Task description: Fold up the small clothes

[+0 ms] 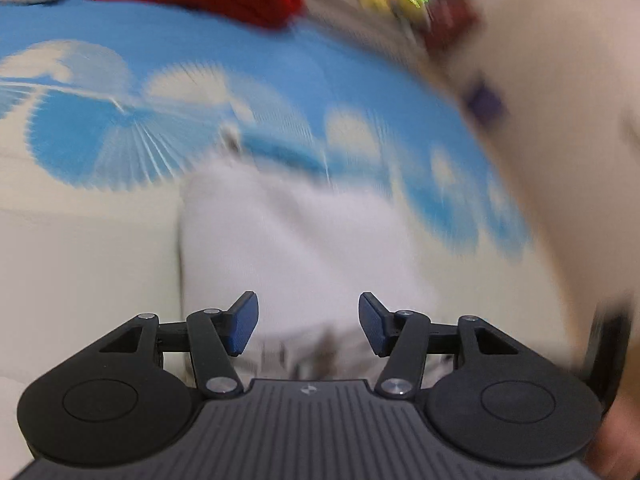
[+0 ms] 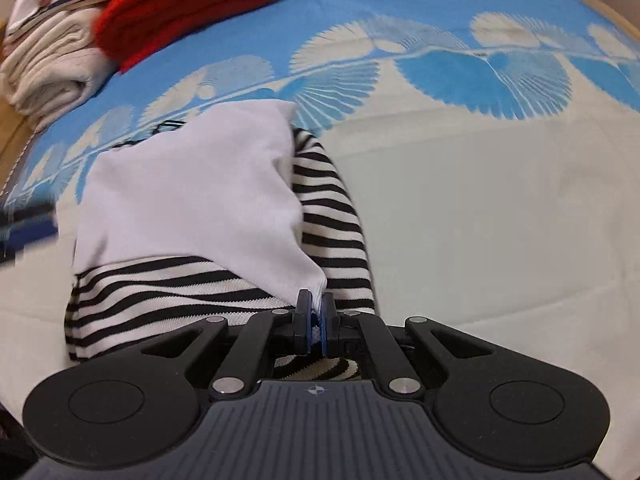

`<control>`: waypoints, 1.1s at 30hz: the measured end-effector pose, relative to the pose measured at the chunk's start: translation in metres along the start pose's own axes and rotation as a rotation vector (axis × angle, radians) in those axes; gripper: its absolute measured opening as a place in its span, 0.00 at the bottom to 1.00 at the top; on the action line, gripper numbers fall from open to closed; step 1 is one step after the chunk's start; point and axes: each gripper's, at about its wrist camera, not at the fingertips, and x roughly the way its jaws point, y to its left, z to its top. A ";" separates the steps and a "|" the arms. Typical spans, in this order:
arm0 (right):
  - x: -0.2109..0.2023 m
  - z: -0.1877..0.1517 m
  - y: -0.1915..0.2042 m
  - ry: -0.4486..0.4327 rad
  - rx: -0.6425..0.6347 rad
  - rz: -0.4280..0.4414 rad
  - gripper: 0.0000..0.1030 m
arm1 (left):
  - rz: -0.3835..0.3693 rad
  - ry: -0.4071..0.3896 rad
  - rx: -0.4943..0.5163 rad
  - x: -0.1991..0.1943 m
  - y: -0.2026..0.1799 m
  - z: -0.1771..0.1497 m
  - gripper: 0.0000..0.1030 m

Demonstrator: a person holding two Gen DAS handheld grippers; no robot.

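1. The right gripper (image 2: pixel 316 322) had its fingers clenched on a corner of the white garment (image 2: pixel 192 196).
2. That garment, plain white outside with black-and-white stripes beneath, lay on the blue-and-cream bedspread (image 2: pixel 480 208).
3. The left gripper (image 1: pixel 308 322) hung released, nothing between its fingers, the garment blurred beyond.
4. Folded red clothes (image 2: pixel 192 4) lay farther off.

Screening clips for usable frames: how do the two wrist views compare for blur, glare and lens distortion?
Left wrist view: heavy motion smear over the bedspread and white cloth, blown-out patch at top; only the left gripper is sharp. Right wrist view: mostly crisp, striped garment and right gripper clear, slight smear at the left edge. Both bow outward, fisheye-style.
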 end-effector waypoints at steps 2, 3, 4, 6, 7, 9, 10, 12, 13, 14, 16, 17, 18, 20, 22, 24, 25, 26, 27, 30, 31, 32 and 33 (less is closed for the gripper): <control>0.008 -0.003 0.008 0.049 -0.026 0.012 0.04 | 0.128 0.102 0.139 0.023 -0.010 -0.020 0.60; 0.011 -0.005 0.012 0.088 -0.039 0.033 0.04 | 0.201 0.111 0.210 0.031 -0.015 -0.027 0.69; 0.011 -0.005 0.014 0.089 -0.037 0.018 0.05 | 0.229 0.102 0.233 0.033 -0.016 -0.031 0.76; 0.002 0.003 0.016 0.015 -0.006 -0.006 0.14 | 0.210 0.094 0.172 0.028 -0.009 -0.028 0.76; -0.005 0.008 0.014 -0.039 0.022 0.001 0.23 | 0.201 0.090 0.133 0.024 -0.005 -0.026 0.76; -0.021 0.018 0.009 -0.173 0.104 0.024 0.42 | 0.187 0.066 0.056 0.010 0.001 -0.019 0.76; -0.024 0.023 0.006 -0.214 0.139 0.037 0.51 | 0.172 0.050 0.023 0.002 0.002 -0.015 0.77; -0.019 0.032 0.000 -0.235 0.198 0.089 0.55 | 0.136 0.038 -0.056 -0.006 0.013 -0.014 0.78; -0.012 0.036 -0.001 -0.222 0.221 0.115 0.55 | 0.124 0.047 -0.095 -0.005 0.016 -0.010 0.79; -0.005 0.039 -0.003 -0.205 0.242 0.137 0.55 | 0.115 0.063 -0.132 -0.003 0.021 -0.010 0.79; 0.016 0.048 -0.002 -0.175 0.271 0.151 0.55 | 0.116 0.103 -0.188 0.001 0.030 -0.008 0.79; 0.025 0.052 -0.001 -0.167 0.275 0.153 0.55 | 0.120 0.114 -0.200 0.001 0.032 -0.007 0.79; 0.035 0.056 0.000 -0.159 0.278 0.166 0.55 | 0.124 0.123 -0.203 0.003 0.034 -0.007 0.79; 0.048 0.060 0.004 -0.134 0.278 0.190 0.55 | 0.139 0.130 -0.198 0.009 0.035 -0.005 0.79; 0.061 0.063 0.007 -0.108 0.271 0.226 0.43 | 0.136 0.135 -0.197 0.013 0.034 -0.004 0.79; 0.063 0.065 0.010 -0.128 0.260 0.250 0.03 | 0.131 0.138 -0.191 0.017 0.036 -0.002 0.79; 0.057 0.067 0.009 -0.179 0.263 0.238 0.03 | 0.132 0.138 -0.188 0.019 0.036 -0.001 0.80; 0.053 0.068 0.007 -0.215 0.277 0.231 0.02 | 0.129 0.135 -0.186 0.021 0.036 0.000 0.81; 0.050 0.068 0.003 -0.239 0.300 0.215 0.02 | 0.125 0.134 -0.186 0.022 0.036 0.001 0.82; 0.058 0.067 -0.006 -0.203 0.346 0.109 0.00 | 0.108 0.137 -0.194 0.028 0.035 0.001 0.83; 0.062 0.066 -0.005 -0.179 0.346 0.111 0.00 | 0.109 0.139 -0.196 0.029 0.035 0.002 0.83; 0.065 0.066 -0.003 -0.159 0.329 0.116 0.01 | 0.110 0.144 -0.198 0.032 0.036 0.002 0.84; 0.066 0.067 0.001 -0.150 0.300 0.117 0.02 | 0.114 0.149 -0.204 0.034 0.037 0.002 0.84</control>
